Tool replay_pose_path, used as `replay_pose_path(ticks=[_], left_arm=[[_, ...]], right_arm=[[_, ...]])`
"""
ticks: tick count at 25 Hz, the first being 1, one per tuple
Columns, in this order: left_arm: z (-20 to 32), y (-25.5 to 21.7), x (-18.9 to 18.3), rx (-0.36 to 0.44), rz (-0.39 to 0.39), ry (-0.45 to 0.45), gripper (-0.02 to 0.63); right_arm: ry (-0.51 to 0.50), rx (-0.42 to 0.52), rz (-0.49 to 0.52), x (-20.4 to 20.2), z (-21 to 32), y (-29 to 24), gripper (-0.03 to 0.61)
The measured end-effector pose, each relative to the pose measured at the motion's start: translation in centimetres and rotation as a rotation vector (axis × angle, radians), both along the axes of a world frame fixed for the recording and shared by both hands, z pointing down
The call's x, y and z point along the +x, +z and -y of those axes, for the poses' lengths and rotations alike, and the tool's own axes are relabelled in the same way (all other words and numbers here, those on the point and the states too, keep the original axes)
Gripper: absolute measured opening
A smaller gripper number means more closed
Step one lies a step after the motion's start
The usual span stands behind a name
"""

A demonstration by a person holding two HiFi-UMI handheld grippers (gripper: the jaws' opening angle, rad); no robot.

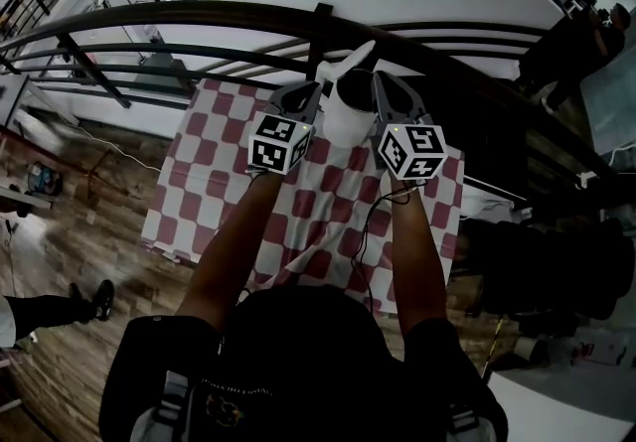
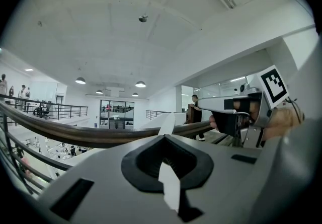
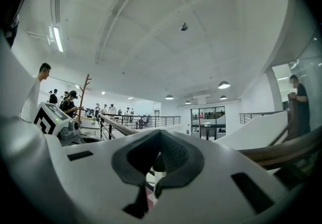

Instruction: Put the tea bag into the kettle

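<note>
Tea bag [image 2: 168,188]: white flat strip pinched between the left gripper [image 1: 316,87] jaws. Jaws are closed on it. One end pokes out past the tips and the rest runs back down the slot between the pads. From the head view the free end sticks forward and to the right of the left tips, angled up, with its tip over the dark railing [image 1: 199,28].

Kettle [image 1: 345,112]: white, standing between the two grippers, just inboard of both sets of tips. Bag is above and slightly ahead of it, not inside.

Right gripper [image 1: 382,82]: jaws fully closed, pads together, nothing between them. Tips are right beside the kettle's right side; can't tell if they touch it. It shows in the left gripper view off to that tool's right, at about the same height.

Both grippers point forward, roughly parallel, marker cubes toward the person. Red-and-white checked tablecloth [image 1: 214,162] lies under both tools and the kettle.
</note>
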State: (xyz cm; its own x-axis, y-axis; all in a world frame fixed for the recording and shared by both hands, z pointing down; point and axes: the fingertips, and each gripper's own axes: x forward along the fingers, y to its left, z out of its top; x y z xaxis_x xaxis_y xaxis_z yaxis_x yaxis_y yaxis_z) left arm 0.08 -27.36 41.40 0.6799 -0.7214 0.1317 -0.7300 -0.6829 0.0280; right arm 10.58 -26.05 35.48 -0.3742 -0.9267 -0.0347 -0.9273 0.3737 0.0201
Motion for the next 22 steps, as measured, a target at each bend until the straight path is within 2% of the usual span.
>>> replay_pose_path(ticks=[13,22], left_arm=[[0.9,-2.7,0.3,0.046,-0.004,-0.008,0.005],[1.2,-2.8,0.1,0.044,-0.002,-0.018,0.005]], right_arm=[[-0.016,0.035,-0.017,-0.2,1.5,-2.1,0.012],[-0.025,0.039,-0.033,-0.2,3.1,-3.0,0.012]])
